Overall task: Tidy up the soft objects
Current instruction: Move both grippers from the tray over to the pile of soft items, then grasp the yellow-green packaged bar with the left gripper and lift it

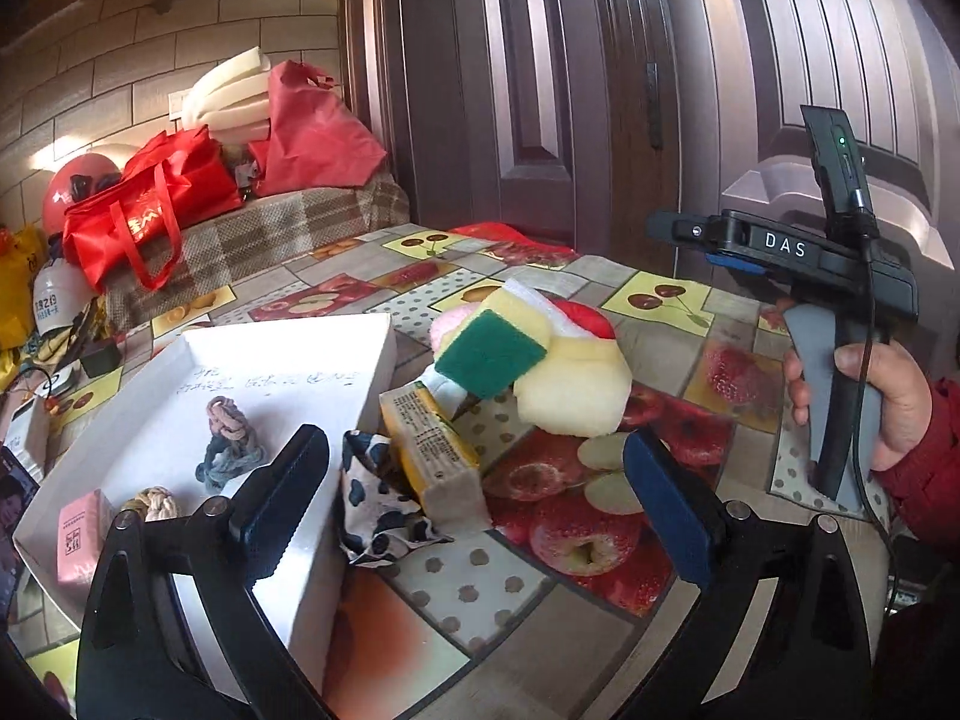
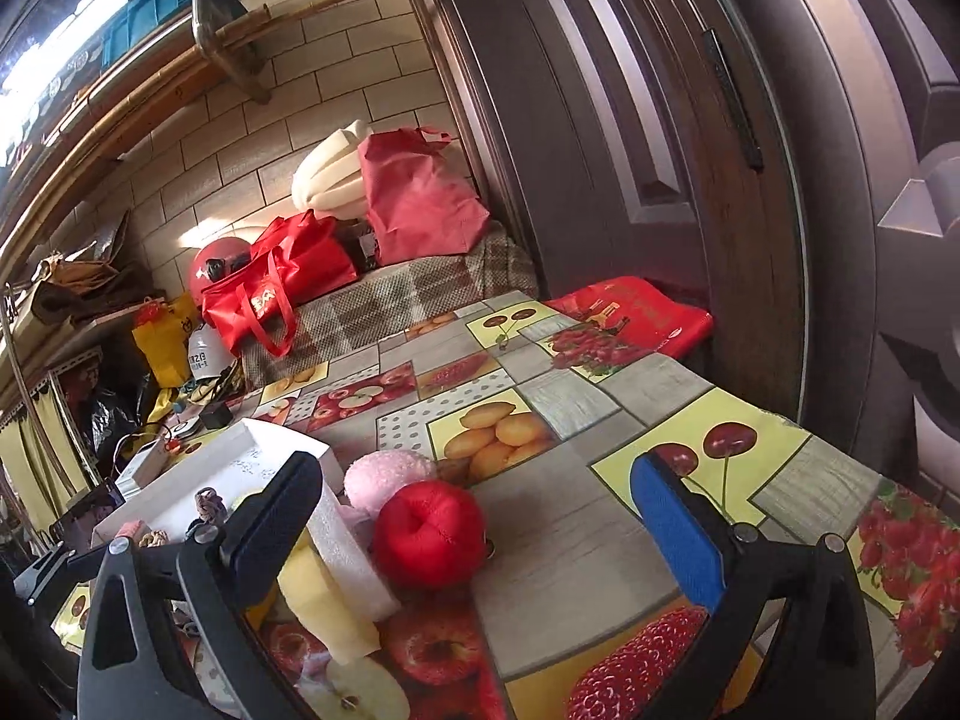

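A white open box lies on the table at the left and holds knotted cords and a pink packet. Beside it lie a black-and-white cloth, a yellow packet, a green-and-yellow sponge and pale foam pieces. My left gripper is open and empty above the cloth and packet. My right gripper is open and empty, with a red yarn ball and a pink yarn ball between its fingers. It also shows in the left wrist view, held high.
The fruit-print tablecloth covers the table. Red bags, a red helmet and white foam sit on a checked surface at the back. A dark wooden door stands behind. Cables and small items lie at the left.
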Tool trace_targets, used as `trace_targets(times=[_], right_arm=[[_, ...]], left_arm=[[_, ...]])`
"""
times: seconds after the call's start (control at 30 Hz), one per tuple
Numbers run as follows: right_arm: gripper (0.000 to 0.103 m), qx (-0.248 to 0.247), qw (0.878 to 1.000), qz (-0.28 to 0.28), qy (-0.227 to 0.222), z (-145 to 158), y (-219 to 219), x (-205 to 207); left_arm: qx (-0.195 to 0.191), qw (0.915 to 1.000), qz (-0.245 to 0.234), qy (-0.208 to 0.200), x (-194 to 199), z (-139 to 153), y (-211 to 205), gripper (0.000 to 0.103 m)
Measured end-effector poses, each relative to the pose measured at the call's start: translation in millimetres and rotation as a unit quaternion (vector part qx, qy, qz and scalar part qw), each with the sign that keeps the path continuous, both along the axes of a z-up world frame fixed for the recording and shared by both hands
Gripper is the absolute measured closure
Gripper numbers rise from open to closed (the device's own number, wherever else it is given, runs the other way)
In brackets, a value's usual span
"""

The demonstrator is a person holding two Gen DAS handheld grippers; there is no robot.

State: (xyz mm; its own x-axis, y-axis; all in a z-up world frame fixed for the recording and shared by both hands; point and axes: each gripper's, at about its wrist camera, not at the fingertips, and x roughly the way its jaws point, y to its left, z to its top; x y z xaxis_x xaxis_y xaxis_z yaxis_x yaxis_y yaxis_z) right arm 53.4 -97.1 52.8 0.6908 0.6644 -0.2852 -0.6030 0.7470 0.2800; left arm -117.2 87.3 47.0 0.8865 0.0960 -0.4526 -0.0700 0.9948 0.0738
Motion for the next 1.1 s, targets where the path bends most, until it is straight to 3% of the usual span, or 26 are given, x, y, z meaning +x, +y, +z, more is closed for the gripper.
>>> trace_targets(times=[0.2,0.43,0.67,0.7,0.73,0.77,0.8,1.1], right_arm=[[0.000,-0.010,1.000,0.016,0.009,-2.7,3.1,1.9],[0.000,0.012,0.999,0.025,0.038,-6.9,-6.0,12.5],[0.000,0.044,0.996,0.021,0.074,-13.1,-17.6,23.3],[0.000,0.045,0.996,0.020,0.075,-13.3,-18.3,23.6],[0.000,0.046,0.996,0.019,0.075,-13.2,-18.7,23.5],[0.000,0.046,0.996,0.018,0.075,-13.1,-18.8,23.4],[0.000,0.046,0.996,0.017,0.075,-12.9,-18.3,22.9],[0.000,0.046,0.996,0.016,0.079,-13.0,-17.9,23.1]], left_arm=[[-0.016,0.9982,0.054,0.021,33.5,-4.2,1.0,0.012],[-0.016,0.9950,0.055,0.082,61.4,-18.2,-7.6,0.012],[-0.016,0.9908,0.081,0.107,81.5,-24.0,-6.6,0.012],[-0.018,0.9901,0.080,0.114,85.1,-25.4,-5.8,0.015],[-0.017,0.9897,0.079,0.118,87.1,-26.5,-6.2,0.036],[-0.015,0.9897,0.077,0.120,87.5,-27.3,-6.8,0.050],[-0.019,0.9894,0.070,0.125,88.1,-28.9,-7.2,0.081],[-0.054,0.9916,0.005,0.117,63.7,-25.0,-28.0,0.080]])
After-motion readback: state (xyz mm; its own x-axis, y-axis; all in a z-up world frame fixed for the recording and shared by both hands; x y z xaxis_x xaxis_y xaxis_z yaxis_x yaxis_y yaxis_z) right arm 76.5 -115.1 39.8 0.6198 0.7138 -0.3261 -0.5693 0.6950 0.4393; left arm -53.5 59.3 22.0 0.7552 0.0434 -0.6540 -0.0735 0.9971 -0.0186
